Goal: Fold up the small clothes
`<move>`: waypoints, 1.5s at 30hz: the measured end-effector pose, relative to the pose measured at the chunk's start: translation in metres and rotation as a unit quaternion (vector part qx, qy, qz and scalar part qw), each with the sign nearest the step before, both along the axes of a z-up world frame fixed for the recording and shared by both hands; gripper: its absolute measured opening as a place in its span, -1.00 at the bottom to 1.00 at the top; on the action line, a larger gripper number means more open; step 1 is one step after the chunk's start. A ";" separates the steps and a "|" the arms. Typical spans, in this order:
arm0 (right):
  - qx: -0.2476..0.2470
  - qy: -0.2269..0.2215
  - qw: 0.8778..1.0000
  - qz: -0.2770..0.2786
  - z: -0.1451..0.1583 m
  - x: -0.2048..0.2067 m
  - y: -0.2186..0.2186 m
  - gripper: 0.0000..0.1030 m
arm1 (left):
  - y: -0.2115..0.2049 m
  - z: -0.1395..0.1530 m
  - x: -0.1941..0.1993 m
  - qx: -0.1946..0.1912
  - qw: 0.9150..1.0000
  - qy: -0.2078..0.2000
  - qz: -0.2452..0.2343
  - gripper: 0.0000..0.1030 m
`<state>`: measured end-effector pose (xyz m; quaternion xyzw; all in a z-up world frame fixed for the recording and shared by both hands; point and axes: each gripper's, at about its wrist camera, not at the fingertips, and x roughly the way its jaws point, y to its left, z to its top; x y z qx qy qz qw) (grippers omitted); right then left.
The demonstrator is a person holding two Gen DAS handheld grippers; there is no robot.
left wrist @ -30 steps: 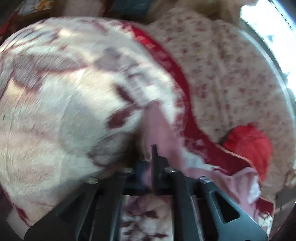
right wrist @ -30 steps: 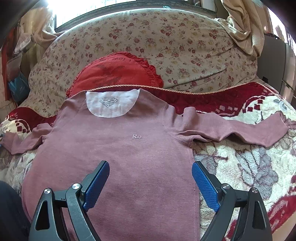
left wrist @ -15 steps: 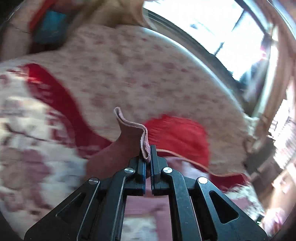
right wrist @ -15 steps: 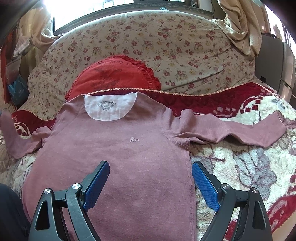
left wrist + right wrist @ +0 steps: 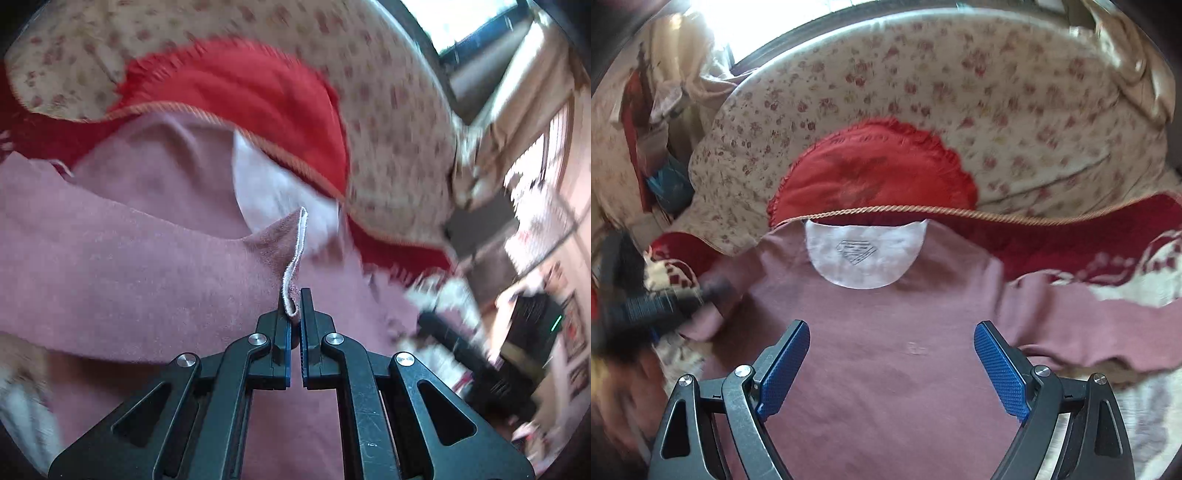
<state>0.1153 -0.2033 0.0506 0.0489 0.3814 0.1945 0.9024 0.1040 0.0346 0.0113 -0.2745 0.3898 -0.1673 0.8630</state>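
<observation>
Left wrist view: the left gripper (image 5: 294, 306) points downward over the shirt (image 5: 129, 280), its fingers (image 5: 282, 332) clamped tight on the cuff (image 5: 293, 273) of one sleeve, lifted above the chest.

Right wrist view: the right gripper (image 5: 891, 365) hovers above the shirt's middle, fingers (image 5: 783, 369) spread wide, holding nothing. One mauve long-sleeved shirt lies flat on the bed (image 5: 1126, 269), collar toward one red cushion (image 5: 871, 177).

Left gripper (image 5: 294, 306) clamped on the sleeve cuff (image 5: 293, 273)

The pink shirt (image 5: 147, 266) spreads below, white neck lining (image 5: 266, 192) showing, beside a red cushion (image 5: 258, 96) and floral bedding (image 5: 388, 110).
</observation>
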 end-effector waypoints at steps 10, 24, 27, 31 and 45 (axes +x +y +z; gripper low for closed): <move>0.189 0.120 0.969 0.106 -0.049 0.048 0.053 0.26 | -0.017 -0.031 0.008 0.030 0.999 0.029 -0.012 -0.96; 0.233 0.220 0.940 0.115 -0.096 0.068 0.082 0.07 | -0.014 -0.034 -0.019 0.042 0.996 0.063 -0.047 -0.95; 0.190 0.213 0.951 0.115 -0.097 0.066 0.083 -0.47 | -0.012 -0.030 -0.027 0.055 0.996 0.053 -0.042 -0.95; 0.131 0.168 0.972 0.099 -0.086 0.065 0.074 -0.95 | -0.012 -0.036 -0.029 0.060 0.996 0.062 -0.034 -0.95; -0.046 0.092 0.990 -0.102 -0.051 0.083 -0.045 -0.96 | -0.015 -0.043 -0.024 0.067 0.995 0.065 -0.028 -0.95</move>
